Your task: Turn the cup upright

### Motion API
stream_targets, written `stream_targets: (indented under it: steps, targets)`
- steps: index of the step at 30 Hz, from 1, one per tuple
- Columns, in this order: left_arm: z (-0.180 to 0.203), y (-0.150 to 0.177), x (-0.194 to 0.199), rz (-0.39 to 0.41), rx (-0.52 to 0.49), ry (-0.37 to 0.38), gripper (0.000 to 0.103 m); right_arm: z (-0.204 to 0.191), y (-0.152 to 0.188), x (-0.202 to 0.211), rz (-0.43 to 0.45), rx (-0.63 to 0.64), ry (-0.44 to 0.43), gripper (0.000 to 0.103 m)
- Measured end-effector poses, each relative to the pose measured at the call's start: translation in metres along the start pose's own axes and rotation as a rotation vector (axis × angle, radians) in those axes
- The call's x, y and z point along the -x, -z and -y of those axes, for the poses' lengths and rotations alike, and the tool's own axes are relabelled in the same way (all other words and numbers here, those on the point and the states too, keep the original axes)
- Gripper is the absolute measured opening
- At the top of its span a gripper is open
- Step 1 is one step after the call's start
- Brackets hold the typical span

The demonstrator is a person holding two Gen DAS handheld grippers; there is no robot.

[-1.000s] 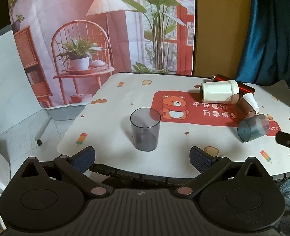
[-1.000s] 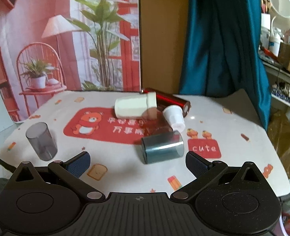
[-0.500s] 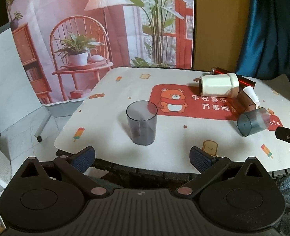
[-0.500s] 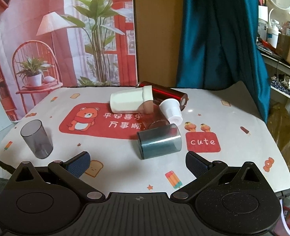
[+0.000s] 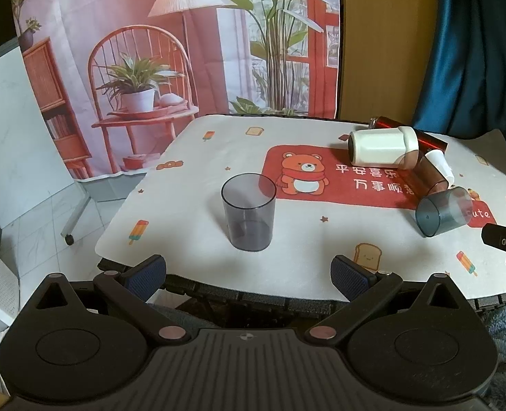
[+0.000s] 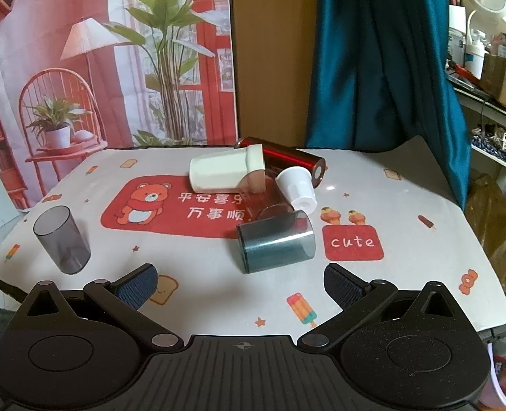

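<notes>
Left wrist view: the left tongs (image 5: 248,269) are spread wide with nothing in them, hanging off the near edge of the desk (image 5: 191,157). Straight ahead a grey cup (image 5: 248,216) stands upright. Off to the right the teal cup (image 5: 442,211) lies on its side, mouth toward this camera, just beside a pile of tipped cups.

Right wrist view: the right tongs (image 6: 241,281) are also wide open and empty, lined up right in front of the teal cup (image 6: 276,242). Here you see its full side wall and that it's touching a clear brownish cup (image 6: 264,193) behind it. Looks like thin light plastic, stiff but slick and prone to rolling, so I'd pinch across the wall mid-body, gently.
</notes>
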State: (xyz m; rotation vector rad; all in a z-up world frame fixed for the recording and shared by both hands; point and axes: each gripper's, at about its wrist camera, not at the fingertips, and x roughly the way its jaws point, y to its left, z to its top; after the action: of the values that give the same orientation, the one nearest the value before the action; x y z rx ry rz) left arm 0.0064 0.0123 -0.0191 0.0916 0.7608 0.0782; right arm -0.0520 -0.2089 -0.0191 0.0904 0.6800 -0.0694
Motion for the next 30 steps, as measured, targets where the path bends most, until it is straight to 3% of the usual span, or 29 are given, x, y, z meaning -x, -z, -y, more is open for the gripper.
stream_targets:
  steps: [30]
  targets:
    - [0.0019,0.0008,-0.0008,-0.003,-0.001,-0.002,0.103,0.0035,0.0028,-0.0006,-0.005,-0.011,0.001,0.103]
